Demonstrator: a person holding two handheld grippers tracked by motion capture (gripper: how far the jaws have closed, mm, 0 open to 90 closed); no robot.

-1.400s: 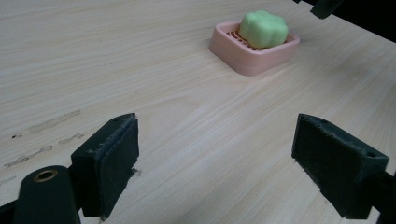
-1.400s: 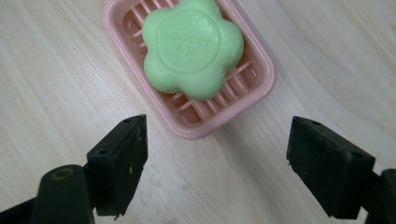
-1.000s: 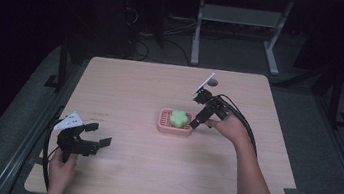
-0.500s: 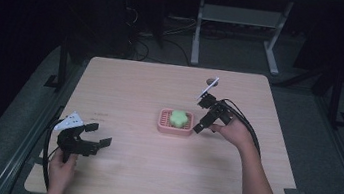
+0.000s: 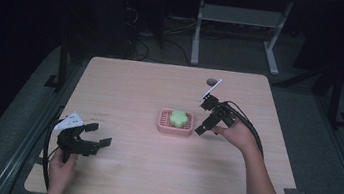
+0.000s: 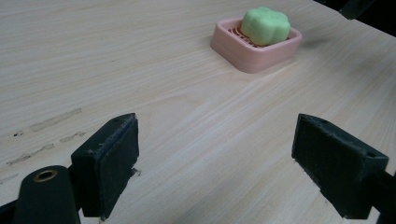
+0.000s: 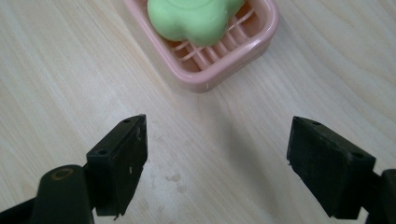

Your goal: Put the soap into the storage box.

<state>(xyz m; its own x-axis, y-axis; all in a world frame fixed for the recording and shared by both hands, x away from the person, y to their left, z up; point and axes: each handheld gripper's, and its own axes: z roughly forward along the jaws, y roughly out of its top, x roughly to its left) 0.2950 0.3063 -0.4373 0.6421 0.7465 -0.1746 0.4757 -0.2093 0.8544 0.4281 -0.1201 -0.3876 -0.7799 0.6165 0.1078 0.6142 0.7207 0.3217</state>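
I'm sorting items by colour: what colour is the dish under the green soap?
Pink; the soap dish shows best in the right gripper view.

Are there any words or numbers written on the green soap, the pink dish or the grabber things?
None can be read: the green soap, the pink dish, the table and both open grippers, left and right, bear no words, numbers or signs.
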